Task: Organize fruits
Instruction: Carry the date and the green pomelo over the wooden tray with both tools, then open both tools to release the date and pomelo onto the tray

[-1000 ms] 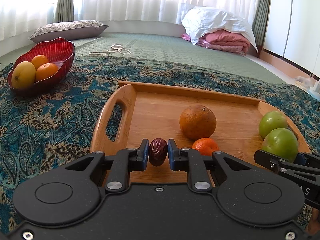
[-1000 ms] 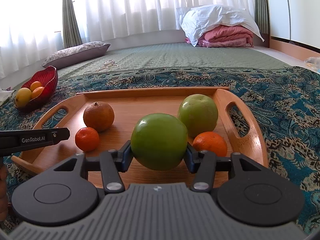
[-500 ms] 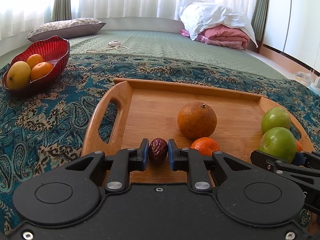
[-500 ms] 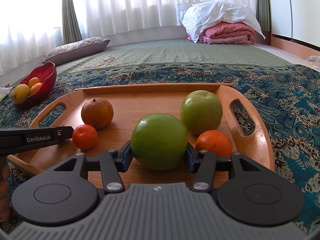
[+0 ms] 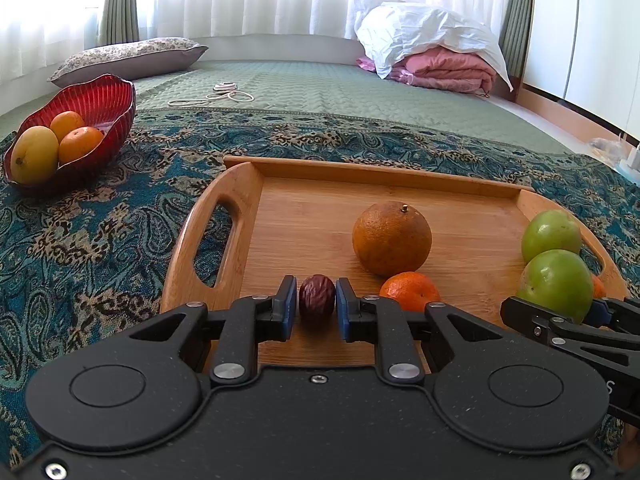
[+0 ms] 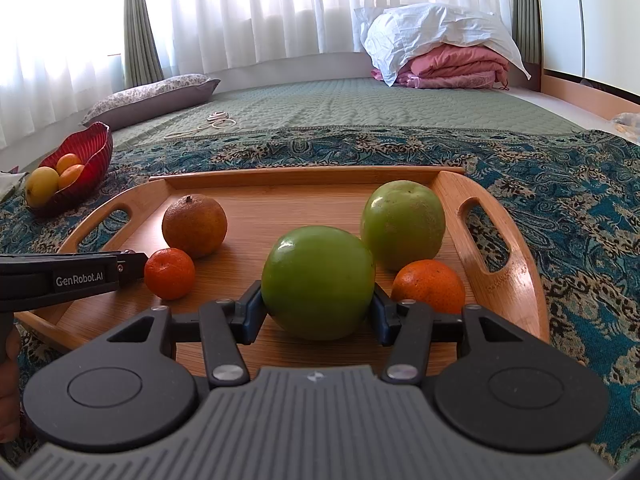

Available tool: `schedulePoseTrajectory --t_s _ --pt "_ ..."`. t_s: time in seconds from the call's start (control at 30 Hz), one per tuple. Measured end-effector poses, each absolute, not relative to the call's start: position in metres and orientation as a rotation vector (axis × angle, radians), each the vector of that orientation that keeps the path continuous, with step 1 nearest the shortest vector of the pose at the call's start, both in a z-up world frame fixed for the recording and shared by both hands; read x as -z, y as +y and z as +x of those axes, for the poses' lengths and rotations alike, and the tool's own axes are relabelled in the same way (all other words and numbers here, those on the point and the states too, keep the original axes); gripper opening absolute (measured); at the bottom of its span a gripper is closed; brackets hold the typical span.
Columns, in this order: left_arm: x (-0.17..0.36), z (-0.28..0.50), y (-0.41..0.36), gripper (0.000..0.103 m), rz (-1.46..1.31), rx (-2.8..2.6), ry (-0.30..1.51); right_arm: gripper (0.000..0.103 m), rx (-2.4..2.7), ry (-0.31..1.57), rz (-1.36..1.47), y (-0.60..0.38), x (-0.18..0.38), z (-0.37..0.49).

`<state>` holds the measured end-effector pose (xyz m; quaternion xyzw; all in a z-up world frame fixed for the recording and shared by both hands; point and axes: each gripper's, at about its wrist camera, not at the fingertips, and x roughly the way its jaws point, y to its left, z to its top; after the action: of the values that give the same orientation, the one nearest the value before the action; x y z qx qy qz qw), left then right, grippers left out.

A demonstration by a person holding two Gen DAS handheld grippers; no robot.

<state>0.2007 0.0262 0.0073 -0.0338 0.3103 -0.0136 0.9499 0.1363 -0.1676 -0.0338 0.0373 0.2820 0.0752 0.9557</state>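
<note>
My left gripper point(image 5: 317, 304) is shut on a dark red date point(image 5: 317, 299) over the near left part of the wooden tray point(image 5: 248, 184). My right gripper point(image 6: 319, 312) is shut on a green apple point(image 6: 318, 280) over the tray's point(image 6: 500, 264) near right part. On the tray lie a large brownish orange point(image 5: 392, 236), a small tangerine point(image 5: 410, 290), a second green apple point(image 6: 402, 224) and another tangerine point(image 6: 428, 286). The held apple point(image 5: 556, 282) and the right gripper's fingers point(image 5: 532, 318) show at the right of the left wrist view.
A red glass bowl point(image 5: 100, 100) with a yellow fruit and two oranges stands far left on the patterned blue cloth point(image 5: 100, 232). A pillow point(image 5: 128, 54), a white cord point(image 5: 224, 94) and folded pink bedding point(image 5: 444, 70) lie on the green mat behind.
Both grippers keep their hold on the date and the apple. The left wrist view has drifted slightly, so the tray and bowl sit a little further right in it.
</note>
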Motion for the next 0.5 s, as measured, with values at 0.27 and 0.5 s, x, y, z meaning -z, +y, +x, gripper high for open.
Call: schedulePoseTrajectory --t_s 0.27,0.5 --pt "-0.011 0.193 0.027 0.029 -0.072 0.022 0.618 0.059 -0.142 0.575 0.066 -0.167 0.032 0.135" --pt "-0.015 0.185 0.029 0.035 -0.079 0.017 0.602 0.061 -0.143 0.564 0.040 -0.164 0.030 0.130"
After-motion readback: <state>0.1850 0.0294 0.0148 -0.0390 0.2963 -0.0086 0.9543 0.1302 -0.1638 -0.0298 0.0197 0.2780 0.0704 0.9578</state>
